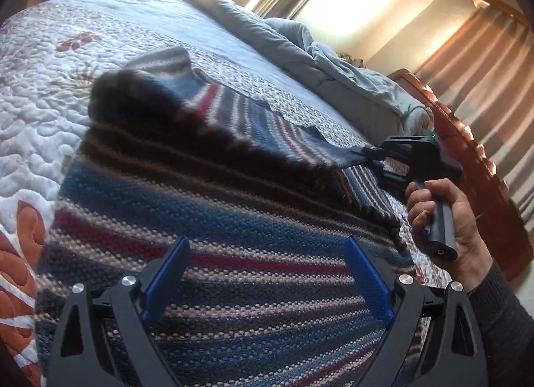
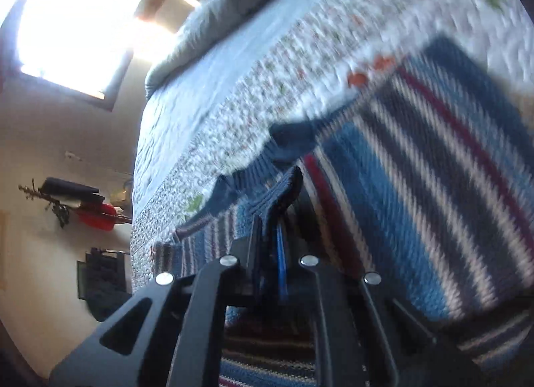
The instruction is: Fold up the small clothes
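Note:
A striped knit garment (image 1: 213, 220) in blue, grey, cream and red lies spread on the quilted bed. My left gripper (image 1: 267, 263) hovers just above its near part, jaws wide open, nothing between the blue pads (image 1: 167, 273). At the right of the left wrist view, my right gripper (image 1: 367, 156) is shut on the garment's edge, lifting a flap that sags across the middle. In the right wrist view the right gripper (image 2: 272, 220) has its jaws pressed together on a fold of the striped knit garment (image 2: 417, 170).
The white floral quilt (image 1: 50, 93) covers the bed, with a grey blanket (image 1: 300, 49) bunched along the far side. A wooden bed frame (image 1: 467, 153) and curtains (image 1: 484, 59) lie to the right. A person's hand (image 1: 447, 220) holds the right gripper's handle. A bright window (image 2: 73, 19) glares.

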Motion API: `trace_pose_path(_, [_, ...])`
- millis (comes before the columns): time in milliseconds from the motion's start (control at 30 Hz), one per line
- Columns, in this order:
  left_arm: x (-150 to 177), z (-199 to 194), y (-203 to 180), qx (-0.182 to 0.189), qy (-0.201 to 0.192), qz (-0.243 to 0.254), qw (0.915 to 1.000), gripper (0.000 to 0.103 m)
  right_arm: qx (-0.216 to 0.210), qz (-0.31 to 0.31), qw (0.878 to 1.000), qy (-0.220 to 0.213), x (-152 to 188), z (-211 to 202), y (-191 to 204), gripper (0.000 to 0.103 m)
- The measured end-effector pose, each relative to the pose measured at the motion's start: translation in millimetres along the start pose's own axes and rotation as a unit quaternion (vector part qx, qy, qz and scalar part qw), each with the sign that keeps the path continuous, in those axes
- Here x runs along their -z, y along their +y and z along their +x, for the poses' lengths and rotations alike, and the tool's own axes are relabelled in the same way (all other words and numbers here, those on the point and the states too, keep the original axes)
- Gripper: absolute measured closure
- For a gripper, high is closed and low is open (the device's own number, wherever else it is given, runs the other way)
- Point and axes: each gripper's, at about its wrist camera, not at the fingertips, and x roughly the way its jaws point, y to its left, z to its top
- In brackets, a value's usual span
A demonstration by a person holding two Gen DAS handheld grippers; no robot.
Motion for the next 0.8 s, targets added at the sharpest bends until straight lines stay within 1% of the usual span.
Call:
trace_pose_path(100, [-1,-2,5,0.004,-0.002,-0.012,0.9999,0.009,0.01,-0.028,0.999,-0.021,-17,-23,11,0.096])
trace_pose_path(167, [0,-1,6,0.007,0.0,-0.017,0.9998,0.009,0.017,-0.038,0.999,-0.029,-28,-35,11,0.096])
trace_pose_path(300, [0,-2,5,0.008,0.0,-0.011,0.9999,0.009,0.029,-0.043,0.998,-0.031,-39,-52,-5,0.096])
trace_pose_path(400, [-1,-1,6,0.008,0.002,-0.012,0.9999,0.009,0.034,-0.024,0.999,-0.026,-35,-51,-31,0.096])
trace_pose_path(500, [-3,0,6,0.009,0.004,-0.011,0.9999,0.009,0.039,-0.005,0.999,-0.019,-23,-40,-54,0.096])
trace_pose_path(633, [-4,-1,6,0.009,0.003,-0.006,0.9999,0.009,0.044,0.013,0.999,-0.012,-12,-27,-75,0.096])
trace_pose_path(800, [-6,1,6,0.01,0.006,-0.009,0.9999,0.009,0.053,0.024,0.998,0.0,-2,-22,-89,0.096])
